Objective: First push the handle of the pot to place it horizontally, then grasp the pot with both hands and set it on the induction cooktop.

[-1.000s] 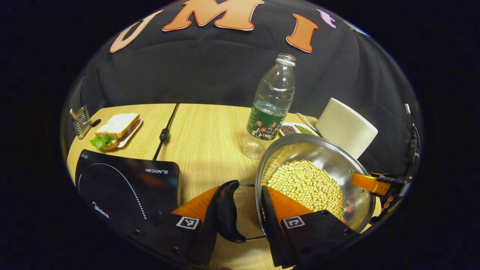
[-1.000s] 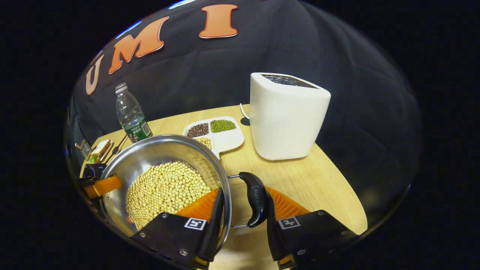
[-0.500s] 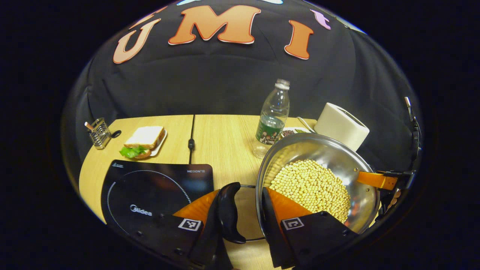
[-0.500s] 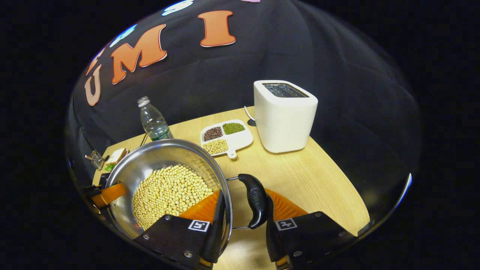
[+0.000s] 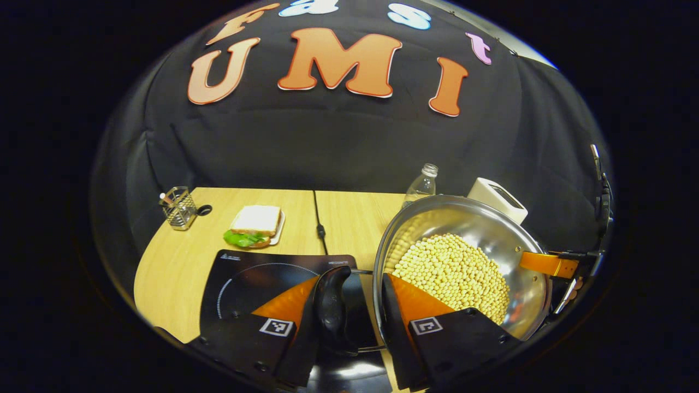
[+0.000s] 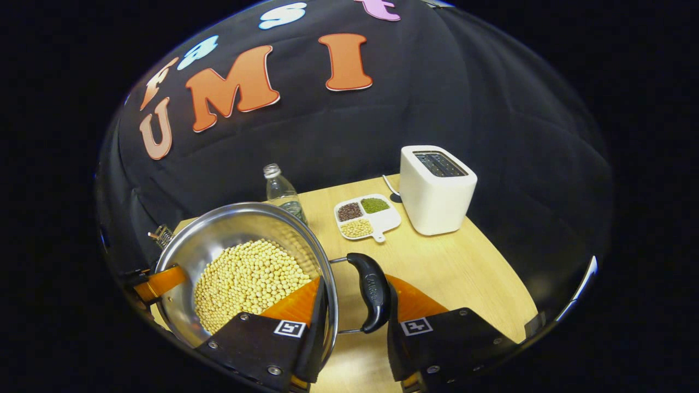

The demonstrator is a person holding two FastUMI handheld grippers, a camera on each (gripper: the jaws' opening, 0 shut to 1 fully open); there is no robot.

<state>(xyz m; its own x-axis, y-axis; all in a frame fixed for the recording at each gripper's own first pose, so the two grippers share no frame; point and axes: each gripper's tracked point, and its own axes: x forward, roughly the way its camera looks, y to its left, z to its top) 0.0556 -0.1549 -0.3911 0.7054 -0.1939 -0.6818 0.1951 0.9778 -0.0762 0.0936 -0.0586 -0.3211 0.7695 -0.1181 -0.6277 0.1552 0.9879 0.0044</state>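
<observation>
You have both handles horizontal and the pot (image 5: 464, 262) gripped from both sides; judging by the view onto the table, it is off the surface. Setting it on the induction cooktop (image 5: 256, 273) remains.

Your left gripper (image 5: 352, 305) is clamped across the pot wall and the left handle (image 5: 333, 305), one finger inside the rim among the soybeans (image 5: 453, 273). Your right gripper (image 6: 355, 305) grips the right handle (image 6: 371, 292) and rim likewise. The cooktop lies below and left of the pot, partly under the left handle.

black tongs (image 5: 349, 322) — square markers, silver screws
</observation>
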